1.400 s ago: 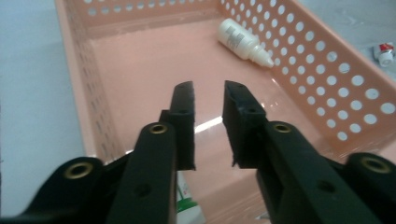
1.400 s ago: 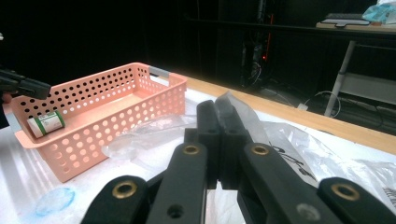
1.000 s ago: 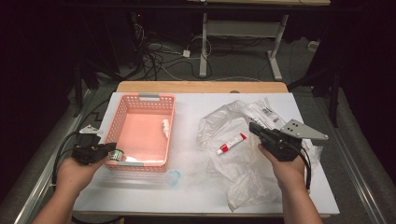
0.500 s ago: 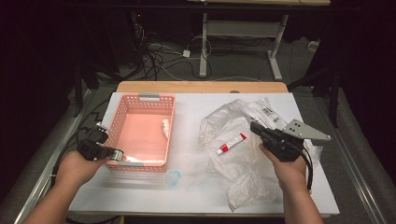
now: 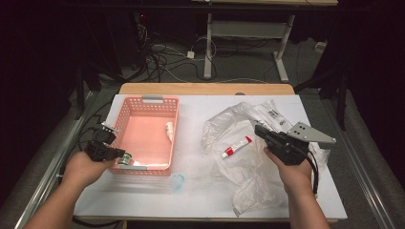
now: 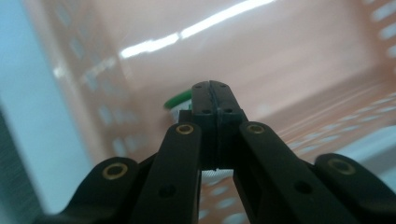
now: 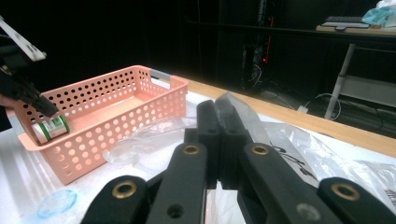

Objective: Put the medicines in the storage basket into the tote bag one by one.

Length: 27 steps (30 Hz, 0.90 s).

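A pink perforated basket (image 5: 125, 116) stands on the white table's left half. In its near left corner lies a small white container with a green label (image 5: 127, 161), also seen in the right gripper view (image 7: 50, 129). My left gripper (image 5: 120, 154) reaches over that corner, just above the container, jaws shut with nothing between them (image 6: 215, 95). A green rim (image 6: 179, 99) peeks out behind its tips. My right gripper (image 5: 259, 129) hovers over crumpled clear plastic bags (image 5: 224, 126), shut and empty (image 7: 218, 114). A red and white tube (image 5: 237, 146) lies on the plastic.
A small white item (image 5: 169, 130) lies by the basket's right wall. A clear round lid (image 5: 177, 181) sits on the table in front of the basket. More plastic (image 5: 250, 191) spreads toward the near edge. Cables and desk legs stand beyond the far edge.
The left hand has shifted a little by the basket's near left corner. The right hand has kept still.
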Motion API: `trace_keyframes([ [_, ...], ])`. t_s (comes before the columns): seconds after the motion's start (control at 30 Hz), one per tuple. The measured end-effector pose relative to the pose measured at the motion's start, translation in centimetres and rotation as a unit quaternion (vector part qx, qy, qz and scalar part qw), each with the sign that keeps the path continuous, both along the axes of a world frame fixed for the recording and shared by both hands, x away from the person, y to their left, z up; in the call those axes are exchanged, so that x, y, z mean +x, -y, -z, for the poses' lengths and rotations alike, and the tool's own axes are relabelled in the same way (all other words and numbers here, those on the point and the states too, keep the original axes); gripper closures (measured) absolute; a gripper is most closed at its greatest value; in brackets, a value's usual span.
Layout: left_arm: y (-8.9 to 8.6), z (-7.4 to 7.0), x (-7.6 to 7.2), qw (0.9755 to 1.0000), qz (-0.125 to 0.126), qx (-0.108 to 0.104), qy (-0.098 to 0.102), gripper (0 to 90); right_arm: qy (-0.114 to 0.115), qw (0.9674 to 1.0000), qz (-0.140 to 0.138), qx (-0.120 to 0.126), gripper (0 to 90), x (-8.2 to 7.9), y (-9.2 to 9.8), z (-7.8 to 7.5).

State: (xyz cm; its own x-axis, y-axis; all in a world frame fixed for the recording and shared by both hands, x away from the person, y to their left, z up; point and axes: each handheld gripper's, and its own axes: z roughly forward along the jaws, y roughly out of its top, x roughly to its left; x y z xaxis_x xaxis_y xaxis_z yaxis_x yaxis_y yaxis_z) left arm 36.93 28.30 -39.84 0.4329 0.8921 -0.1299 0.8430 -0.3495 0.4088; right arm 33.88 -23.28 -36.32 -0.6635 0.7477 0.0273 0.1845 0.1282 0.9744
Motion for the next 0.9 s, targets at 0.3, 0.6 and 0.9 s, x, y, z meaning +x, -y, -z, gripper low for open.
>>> trace_keyframes([
  [0.3,2.5,-0.2,0.3,0.9988,0.039,0.029,-0.006,52.6,-0.001,1.0000,0.000,-0.001,90.0,0.0,0.0,0.0],
  [0.6,7.4,-0.1,2.5,0.9965,0.067,0.025,-0.044,40.5,-0.001,1.0000,-0.001,-0.003,90.0,0.1,-0.1,0.1],
  [0.9,9.9,1.6,4.2,0.9910,0.082,0.047,-0.095,37.7,-0.001,1.0000,0.000,-0.002,90.0,0.1,0.0,0.1],
])
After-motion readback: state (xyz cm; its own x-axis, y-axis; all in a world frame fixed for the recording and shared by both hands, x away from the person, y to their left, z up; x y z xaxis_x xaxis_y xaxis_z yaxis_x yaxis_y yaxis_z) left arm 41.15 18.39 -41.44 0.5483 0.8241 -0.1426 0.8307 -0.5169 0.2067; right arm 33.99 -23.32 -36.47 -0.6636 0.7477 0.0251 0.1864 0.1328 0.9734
